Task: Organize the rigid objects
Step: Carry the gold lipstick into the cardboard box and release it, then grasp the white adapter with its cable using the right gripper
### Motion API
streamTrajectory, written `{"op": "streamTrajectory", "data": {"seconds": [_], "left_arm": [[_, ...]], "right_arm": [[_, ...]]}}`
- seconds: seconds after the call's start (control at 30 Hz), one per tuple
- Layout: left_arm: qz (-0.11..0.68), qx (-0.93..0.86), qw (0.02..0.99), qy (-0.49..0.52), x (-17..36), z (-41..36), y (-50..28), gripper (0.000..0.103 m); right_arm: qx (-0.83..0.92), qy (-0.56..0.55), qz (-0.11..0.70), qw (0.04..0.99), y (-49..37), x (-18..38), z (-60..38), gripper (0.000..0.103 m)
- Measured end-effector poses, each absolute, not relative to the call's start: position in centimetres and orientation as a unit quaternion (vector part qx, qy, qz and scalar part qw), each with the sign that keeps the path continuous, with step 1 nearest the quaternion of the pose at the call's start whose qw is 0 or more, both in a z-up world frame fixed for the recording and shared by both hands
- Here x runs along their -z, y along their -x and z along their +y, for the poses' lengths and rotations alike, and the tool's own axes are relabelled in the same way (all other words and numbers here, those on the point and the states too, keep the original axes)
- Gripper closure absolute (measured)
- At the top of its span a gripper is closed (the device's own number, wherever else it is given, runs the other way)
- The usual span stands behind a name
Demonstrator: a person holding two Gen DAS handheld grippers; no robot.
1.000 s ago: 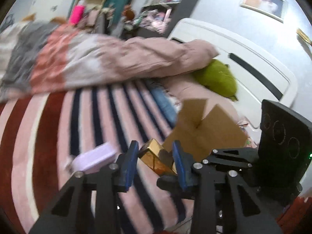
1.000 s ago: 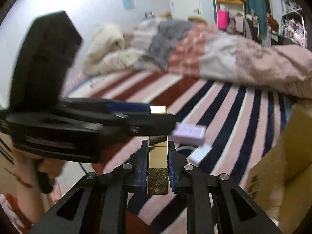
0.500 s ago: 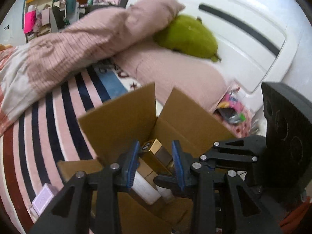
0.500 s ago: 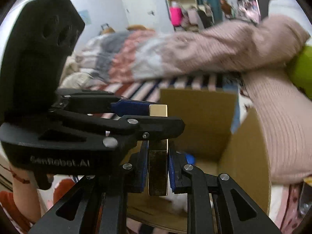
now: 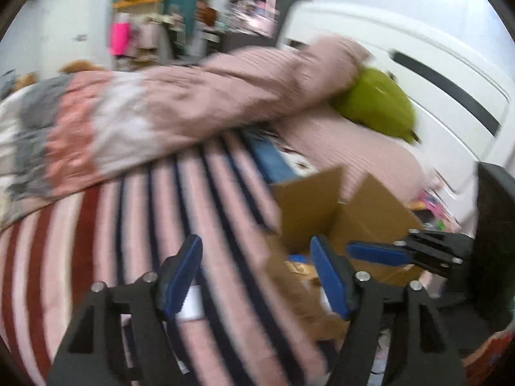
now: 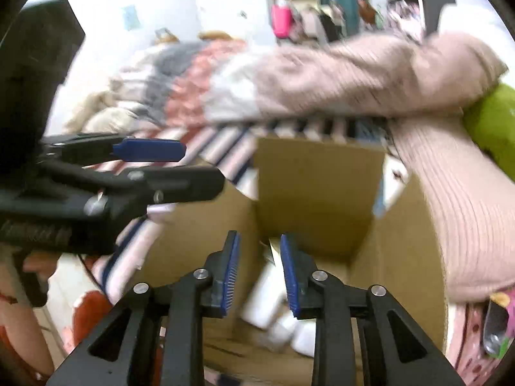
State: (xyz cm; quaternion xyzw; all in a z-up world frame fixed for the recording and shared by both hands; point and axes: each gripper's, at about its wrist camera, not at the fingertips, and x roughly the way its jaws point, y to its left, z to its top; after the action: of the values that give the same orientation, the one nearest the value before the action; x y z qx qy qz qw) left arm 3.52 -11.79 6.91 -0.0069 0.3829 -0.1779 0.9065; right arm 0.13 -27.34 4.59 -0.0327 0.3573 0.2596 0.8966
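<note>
An open cardboard box (image 6: 318, 177) stands on the striped bed, with several white items (image 6: 267, 292) lying at its bottom. My right gripper (image 6: 260, 270) is open and empty above the box opening. My left gripper (image 5: 257, 276) is open and empty over the bed, at the box's left side (image 5: 309, 206). A gold-coloured patch (image 5: 301, 268) shows inside the box between the left fingers. The left gripper also shows in the right wrist view (image 6: 154, 167), and the right gripper's blue pad in the left wrist view (image 5: 376, 254). A pale flat item (image 5: 193, 302) lies on the bed beside the left finger.
A rumpled pink and grey blanket (image 5: 145, 122) lies across the bed behind the box. A green plush (image 5: 376, 103) and a pink ribbed pillow (image 6: 466, 199) lie by the white headboard (image 5: 434, 74). Shelves and clutter stand at the far wall.
Both grippers opened and the gold box they held together is no longer between the fingers. The left gripper swung left, away from over the box. The right stays above the box.
</note>
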Motion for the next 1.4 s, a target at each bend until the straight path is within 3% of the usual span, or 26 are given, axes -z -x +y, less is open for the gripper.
{"op": "streamTrajectory", "data": {"seconds": [0.07, 0.3, 0.47, 0.67, 0.8, 0.83, 0.87, 0.93, 1.2, 1.3, 1.37, 1.4], "left_arm": [[0.372, 0.139, 0.917, 0.017, -7.1, -8.0, -2.2, 0.028], [0.38, 0.048, 0.923, 0.045, -2.8, 2.2, 0.9, 0.025], [0.406, 0.048, 0.909, 0.083, 1.9, 5.7, 1.3, 0.026], [0.43, 0.052, 0.896, 0.095, 5.4, 7.0, 0.9, 0.026], [0.44, 0.058, 0.891, 0.098, 6.6, 7.1, 0.6, 0.026], [0.442, 0.057, 0.89, 0.099, 6.7, 7.1, 0.6, 0.025], [0.444, 0.057, 0.889, 0.098, 6.9, 7.1, 0.5, 0.025], [0.445, 0.061, 0.888, 0.099, 6.9, 6.8, 0.6, 0.026], [0.442, 0.188, 0.866, 0.138, 6.9, 3.4, 2.9, 0.027], [0.426, 0.222, 0.865, 0.146, 5.5, 2.0, 3.7, 0.049], [0.419, 0.234, 0.866, 0.143, 4.3, 1.3, 3.9, 0.087], [0.413, 0.234, 0.87, 0.134, 3.6, 0.8, 4.0, 0.095]], "right_arm": [[-0.3, 0.032, 0.333, 0.893, 1.0, -5.8, -24.7, 0.062], [-0.382, 0.075, 0.33, 0.86, 2.4, -4.5, -13.9, 0.06], [-0.347, 0.074, 0.411, 0.839, 0.0, 3.0, -9.9, 0.045], [-0.226, 0.089, 0.449, 0.86, -4.8, 11.3, -9.8, 0.044], [-0.218, 0.083, 0.42, 0.877, -6.0, 12.5, -9.7, 0.044], [-0.218, 0.087, 0.413, 0.88, -5.9, 12.4, -9.6, 0.047], [-0.215, 0.092, 0.412, 0.881, -6.0, 12.6, -9.6, 0.065], [-0.211, 0.094, 0.415, 0.88, -6.0, 12.5, -9.8, 0.074], [-0.266, 0.08, 0.402, 0.873, -3.1, 8.3, -9.9, 0.077], [-0.298, 0.069, 0.383, 0.871, -1.6, 5.1, -9.8, 0.077], [-0.313, 0.061, 0.371, 0.872, -0.8, 3.2, -9.9, 0.077], [-0.317, 0.059, 0.363, 0.874, -0.4, 2.2, -10.1, 0.077]]}}
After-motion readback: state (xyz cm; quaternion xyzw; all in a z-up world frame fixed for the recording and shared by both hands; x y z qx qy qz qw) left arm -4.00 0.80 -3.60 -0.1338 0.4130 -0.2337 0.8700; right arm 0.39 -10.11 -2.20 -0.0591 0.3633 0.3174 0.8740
